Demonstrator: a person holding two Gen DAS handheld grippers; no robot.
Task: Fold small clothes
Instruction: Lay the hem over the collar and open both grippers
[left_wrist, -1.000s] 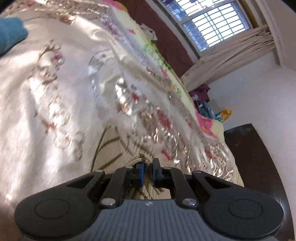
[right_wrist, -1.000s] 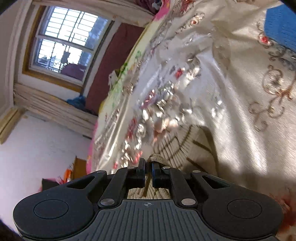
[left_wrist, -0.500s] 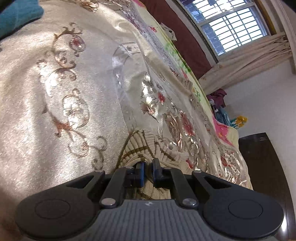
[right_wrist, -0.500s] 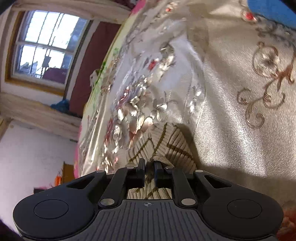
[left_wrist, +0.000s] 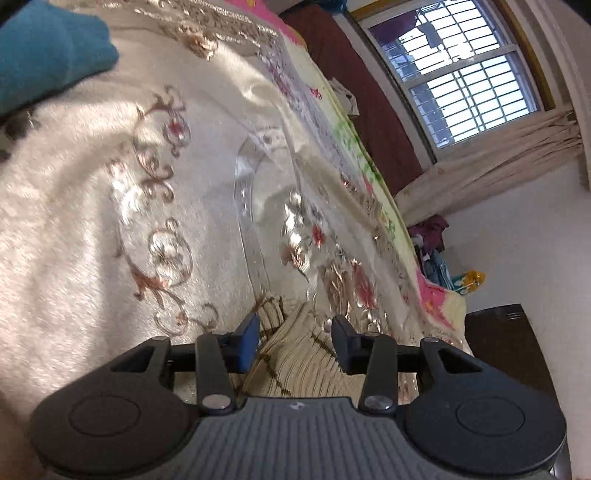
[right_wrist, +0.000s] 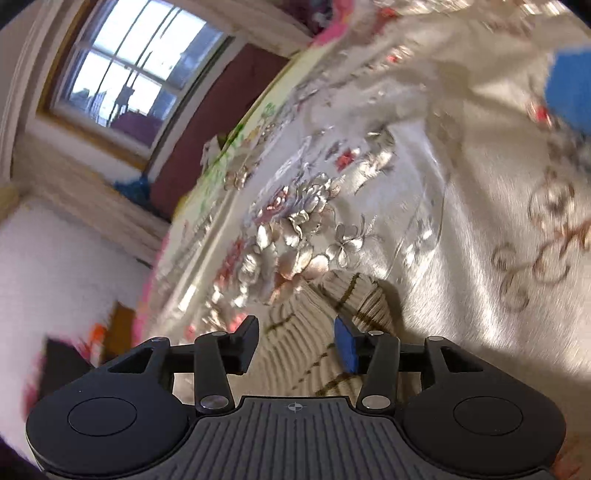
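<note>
As your left gripper (left_wrist: 293, 341) is opening, its jaws apart over the striped knit garment (left_wrist: 295, 363) lying on the bedspread (left_wrist: 66, 240), be lifting straight off. In the right view, your right gripper (right_wrist: 295, 341) is opening likewise above that garment (right_wrist: 314, 350), gripping nothing; avoid snagging the fold.

- Glossy satin bedspread (left_wrist: 85, 206), embroidered flowers shining.
- Ribbed knit garment (left_wrist: 295, 354), beige, matt.
- Matt black plastic tongs (right_wrist: 295, 343), ridged grey housing.
</note>
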